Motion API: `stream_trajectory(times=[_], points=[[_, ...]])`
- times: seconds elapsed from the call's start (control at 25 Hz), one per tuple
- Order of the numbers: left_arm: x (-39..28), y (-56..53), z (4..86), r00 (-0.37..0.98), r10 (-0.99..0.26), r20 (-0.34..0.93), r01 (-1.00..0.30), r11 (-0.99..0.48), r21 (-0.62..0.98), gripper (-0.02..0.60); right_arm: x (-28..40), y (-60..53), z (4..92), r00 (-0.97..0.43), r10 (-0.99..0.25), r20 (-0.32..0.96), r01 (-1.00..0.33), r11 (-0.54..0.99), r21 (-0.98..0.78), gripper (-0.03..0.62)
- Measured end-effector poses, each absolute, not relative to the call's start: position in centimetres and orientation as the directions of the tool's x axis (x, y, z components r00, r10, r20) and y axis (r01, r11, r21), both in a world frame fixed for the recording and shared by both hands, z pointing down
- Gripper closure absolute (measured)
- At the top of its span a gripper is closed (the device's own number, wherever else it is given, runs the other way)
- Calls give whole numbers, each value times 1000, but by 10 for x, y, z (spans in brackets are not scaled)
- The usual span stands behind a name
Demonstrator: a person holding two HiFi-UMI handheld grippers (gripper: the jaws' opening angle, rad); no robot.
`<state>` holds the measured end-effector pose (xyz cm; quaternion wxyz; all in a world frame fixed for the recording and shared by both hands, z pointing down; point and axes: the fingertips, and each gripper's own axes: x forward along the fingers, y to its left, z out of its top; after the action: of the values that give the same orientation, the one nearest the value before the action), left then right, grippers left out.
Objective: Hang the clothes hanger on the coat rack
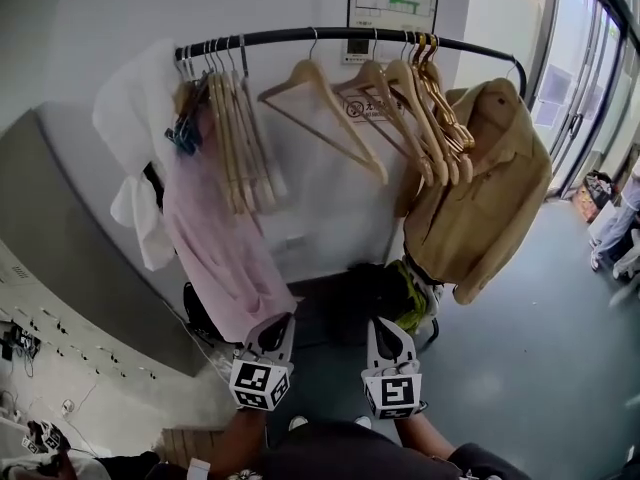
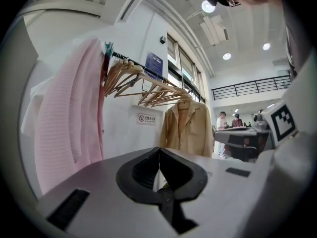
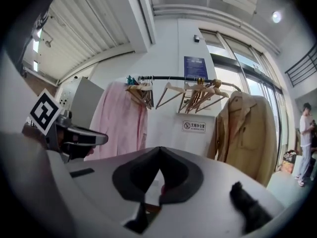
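A black coat rack bar runs across the top of the head view. On it hang several bare wooden hangers: a bunch at the left, a single one in the middle, and a golden bunch to the right. A pink garment, a white one and a tan jacket also hang there. My left gripper and right gripper sit low, side by side below the rack, both shut and empty. The rack lies ahead of the right gripper, and the left gripper is near the pink garment.
A dark bag with green trim lies on the floor under the rack. A grey counter slopes along the left. Glass doors and a person are at the right. Two people stand far off by a table.
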<state>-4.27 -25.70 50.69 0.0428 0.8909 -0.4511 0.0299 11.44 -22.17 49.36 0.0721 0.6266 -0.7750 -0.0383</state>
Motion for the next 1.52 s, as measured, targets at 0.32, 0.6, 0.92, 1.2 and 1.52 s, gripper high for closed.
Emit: stream_trajectory(times=[0.32,0.6,0.92,1.2,1.52], points=[[-30,-256,505,606,-791,82,-795,-605,48,571,122,-223,498,-204,-974,99,-966,216,139,580],[-29,-258,502,597,-798,76,-802,-596,42,572,129,-226,495,-159,-985,65,-979,166,122,580],[-31,-253,496,649,-758,69,-761,-649,20,572,114,-228,485,-129,-991,41,-985,133,109,580],[-35,-247,491,694,-717,66,-719,-695,10,572,97,-226,488,-103,-993,63,-988,109,108,580],[-37,-246,481,704,-709,38,-710,-704,27,571,77,-225,468,-122,-992,29,-985,124,119,582]])
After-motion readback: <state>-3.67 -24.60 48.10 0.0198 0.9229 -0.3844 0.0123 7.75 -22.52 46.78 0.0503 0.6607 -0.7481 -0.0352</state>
